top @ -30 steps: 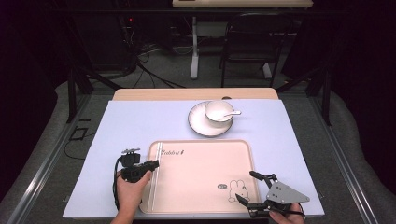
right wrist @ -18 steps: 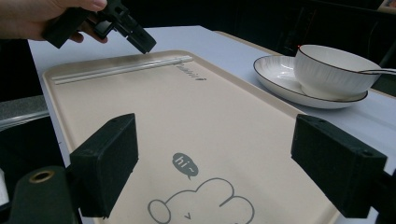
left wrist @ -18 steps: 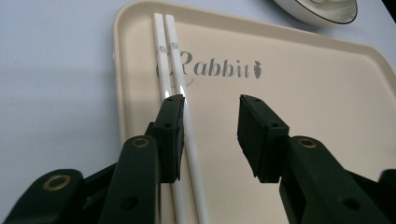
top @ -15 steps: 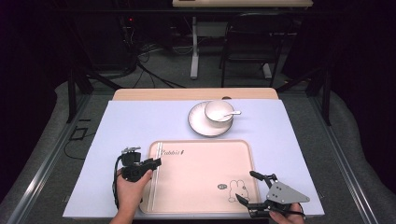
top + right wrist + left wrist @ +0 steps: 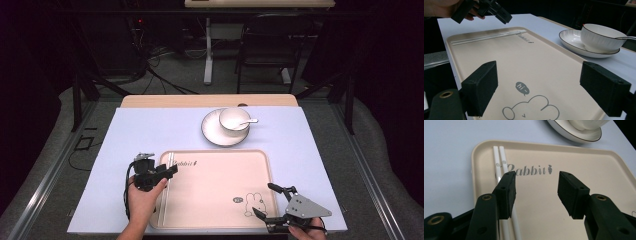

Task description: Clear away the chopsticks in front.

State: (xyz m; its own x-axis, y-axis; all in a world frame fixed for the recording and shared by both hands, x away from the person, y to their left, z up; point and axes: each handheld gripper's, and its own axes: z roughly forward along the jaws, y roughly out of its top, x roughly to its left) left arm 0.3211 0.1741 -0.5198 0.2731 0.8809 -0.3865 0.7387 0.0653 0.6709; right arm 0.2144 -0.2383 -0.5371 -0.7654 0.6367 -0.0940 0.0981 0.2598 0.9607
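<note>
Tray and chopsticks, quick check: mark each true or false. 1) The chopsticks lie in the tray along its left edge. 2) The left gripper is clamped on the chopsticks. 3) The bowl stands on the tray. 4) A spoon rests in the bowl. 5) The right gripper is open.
1) True: the chopsticks lie side by side in the tray.
2) False: the left gripper has just been opening; nothing is between its jaws.
3) False: the bowl stands on a plate beyond the tray.
4) True: spoon.
5) True: right gripper.

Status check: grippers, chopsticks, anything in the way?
Left gripper just opened, nothing held. Right gripper open over tray. Chopsticks flat in tray. Nothing in the way.
</note>
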